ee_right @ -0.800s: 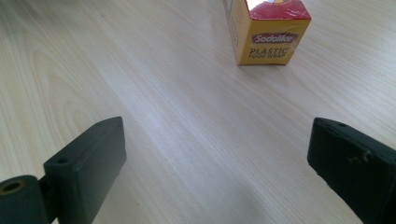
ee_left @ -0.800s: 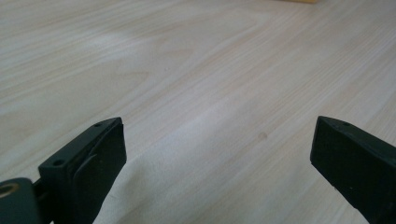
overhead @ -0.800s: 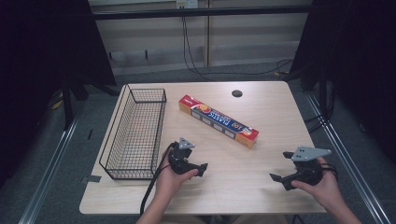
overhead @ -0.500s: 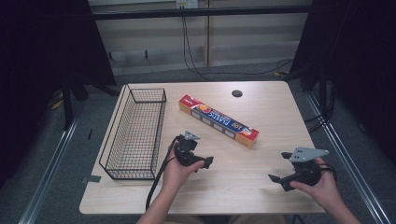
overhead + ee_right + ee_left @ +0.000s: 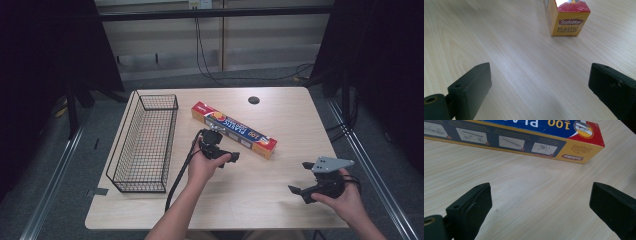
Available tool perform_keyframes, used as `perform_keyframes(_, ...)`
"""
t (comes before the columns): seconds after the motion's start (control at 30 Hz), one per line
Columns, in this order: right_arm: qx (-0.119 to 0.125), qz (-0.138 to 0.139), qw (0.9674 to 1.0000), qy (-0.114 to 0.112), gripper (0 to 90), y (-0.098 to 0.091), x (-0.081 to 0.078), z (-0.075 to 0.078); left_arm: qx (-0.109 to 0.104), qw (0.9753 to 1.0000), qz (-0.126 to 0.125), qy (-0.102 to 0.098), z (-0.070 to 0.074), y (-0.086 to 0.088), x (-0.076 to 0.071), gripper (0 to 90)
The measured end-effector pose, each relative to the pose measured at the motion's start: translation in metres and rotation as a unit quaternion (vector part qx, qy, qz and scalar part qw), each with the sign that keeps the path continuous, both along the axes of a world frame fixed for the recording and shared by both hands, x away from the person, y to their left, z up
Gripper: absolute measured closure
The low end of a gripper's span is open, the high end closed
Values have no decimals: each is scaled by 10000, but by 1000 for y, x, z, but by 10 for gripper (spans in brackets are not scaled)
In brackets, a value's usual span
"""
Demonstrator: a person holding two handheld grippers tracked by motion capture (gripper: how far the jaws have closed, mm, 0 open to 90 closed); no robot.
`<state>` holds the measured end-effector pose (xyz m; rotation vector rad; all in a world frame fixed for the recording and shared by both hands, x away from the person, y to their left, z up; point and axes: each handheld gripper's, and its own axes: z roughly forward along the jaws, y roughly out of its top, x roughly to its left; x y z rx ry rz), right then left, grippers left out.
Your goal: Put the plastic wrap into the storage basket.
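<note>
A long box of plastic food wrap [image 5: 234,129], blue, yellow and red, lies diagonally across the middle of the pale wooden table [image 5: 250,205]. My left gripper [image 5: 226,145] hovers just in front of the box's near long side, open, nothing between its jaws. In the left gripper view the box [image 5: 524,137] lies across the top, beyond the wide-apart jaws of the left gripper [image 5: 540,202]. My right gripper [image 5: 300,177] is held open near the table's front right. In the right gripper view, ahead of the right gripper [image 5: 540,82], the box's red and yellow end [image 5: 569,21] faces the camera.
A black wire basket [image 5: 145,142] stands empty along the table's left side. A small dark round cap [image 5: 254,100] sits in the tabletop at the back. A black cable [image 5: 177,175] trails from the left gripper towards the front edge.
The left hand has carried its gripper forward and to the right, up close to the box. The right gripper has stayed almost where it was.
</note>
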<state>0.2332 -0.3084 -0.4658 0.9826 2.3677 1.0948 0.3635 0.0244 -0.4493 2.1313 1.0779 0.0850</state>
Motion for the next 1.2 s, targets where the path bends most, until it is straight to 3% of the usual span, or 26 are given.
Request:
perform_keyframes(0.23, 48, -101, 9999, 52, 45, 6, 7, 3, 64, 9999, -54, -108, 1, 6, -9, 42)
perform_keyframes(0.37, 91, -148, 9998, 138, 46, 11, 15, 7, 299, 9990, -141, -296, 3, 7, -15, 42)
perform_keyframes(0.53, 30, -165, 9998, 134, 50, 16, 25, 11, 273, 9985, -274, -375, 5, 9, -23, 40)
perform_keyframes(0.6, -7, -190, 9996, 197, 51, 18, 31, 12, 235, 9988, -269, -348, 3, 10, -25, 40)
perform_keyframes(0.67, 3, -218, 9994, 281, 57, 19, 38, 12, 360, 9982, -306, -378, 2, 13, -28, 41)
perform_keyframes(0.83, -90, -214, 9992, 320, 60, 25, 56, 17, 397, 9981, -323, -345, -2, 21, -33, 43)
perform_keyframes(1.13, -244, -129, 9987, 430, 62, 40, 78, 22, 328, 9983, -327, -359, -5, 27, -42, 45)
perform_keyframes(1.2, -232, -95, 9988, 425, 62, 45, 85, 22, 418, 9975, -447, -348, -4, 27, -44, 45)
